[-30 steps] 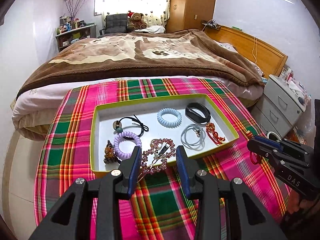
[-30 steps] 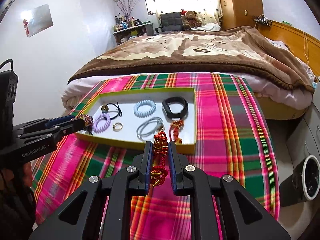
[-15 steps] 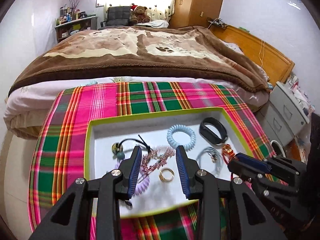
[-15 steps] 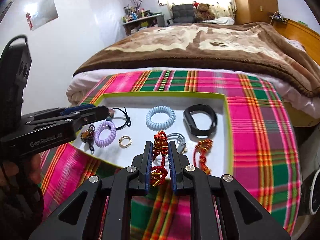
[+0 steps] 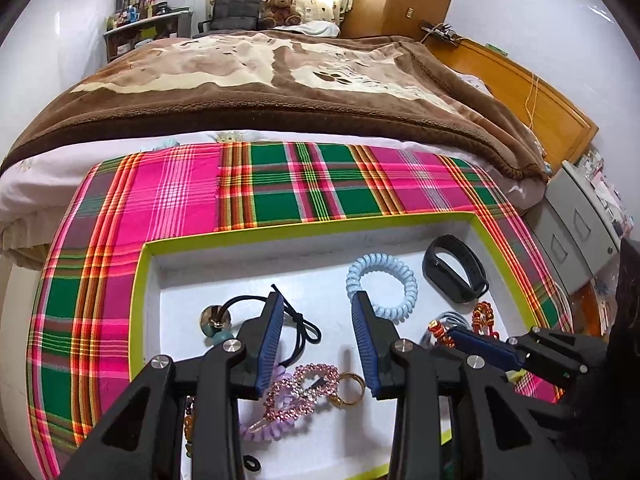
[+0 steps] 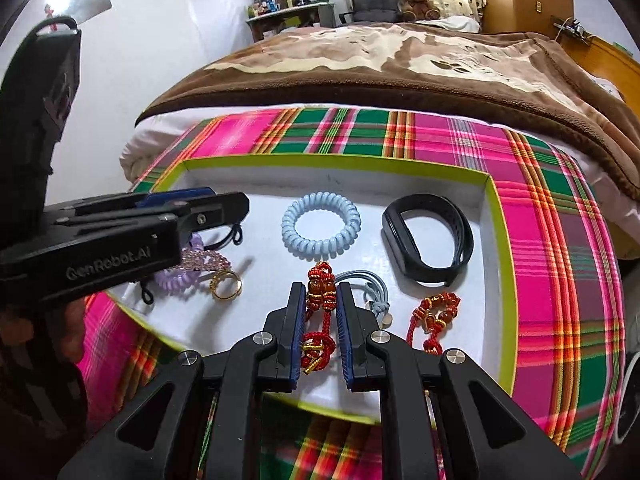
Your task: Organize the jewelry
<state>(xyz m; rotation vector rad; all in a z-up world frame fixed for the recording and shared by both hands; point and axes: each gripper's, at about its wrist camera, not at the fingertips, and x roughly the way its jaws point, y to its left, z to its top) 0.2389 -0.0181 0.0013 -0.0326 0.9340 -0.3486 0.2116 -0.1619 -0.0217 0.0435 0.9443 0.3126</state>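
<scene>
Hidden under your grippers
Your left gripper (image 5: 316, 336) covers most of the purple coil tie (image 5: 268, 432); 1 beaded piece (image 5: 189, 428) stays indistinct.

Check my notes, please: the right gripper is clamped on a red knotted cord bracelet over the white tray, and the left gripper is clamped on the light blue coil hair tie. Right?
Not quite. The left gripper holds nothing: in the left wrist view its jaws stand open over the white tray, and the light blue coil hair tie lies untouched. The right gripper does clamp the red knotted cord bracelet.
</scene>
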